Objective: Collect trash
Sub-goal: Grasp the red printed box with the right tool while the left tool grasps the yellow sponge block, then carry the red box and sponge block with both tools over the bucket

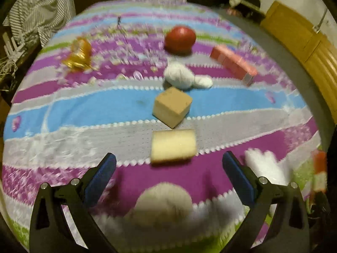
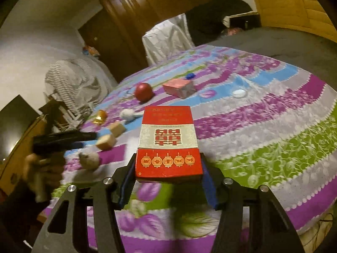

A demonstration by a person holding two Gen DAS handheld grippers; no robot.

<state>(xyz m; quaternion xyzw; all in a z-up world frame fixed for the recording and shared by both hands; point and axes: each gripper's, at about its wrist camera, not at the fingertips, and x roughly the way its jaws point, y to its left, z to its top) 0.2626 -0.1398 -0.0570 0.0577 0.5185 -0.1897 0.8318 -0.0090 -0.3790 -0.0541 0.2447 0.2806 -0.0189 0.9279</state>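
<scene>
My right gripper [image 2: 168,179] is shut on a red and white cigarette box [image 2: 168,143] and holds it above the striped bedspread [image 2: 263,126]. My left gripper [image 1: 168,168] is open and empty, low over the spread; it also shows in the right wrist view [image 2: 84,139]. A crumpled beige paper ball [image 1: 164,202] lies between its fingers. Ahead of it lie a pale sponge block [image 1: 172,145], a brown block [image 1: 171,106], a white paper wad [image 1: 183,78], a red ball [image 1: 180,39], a pink box [image 1: 233,63] and a gold wrapper [image 1: 79,54].
A white crumpled paper [image 1: 265,166] lies right of the left gripper. A clear round lid [image 2: 239,93] and a small blue scrap [image 2: 190,76] lie on the spread. Wooden wardrobe [image 2: 147,10], striped cloth [image 2: 73,80] and a white bag [image 2: 168,40] stand behind the bed.
</scene>
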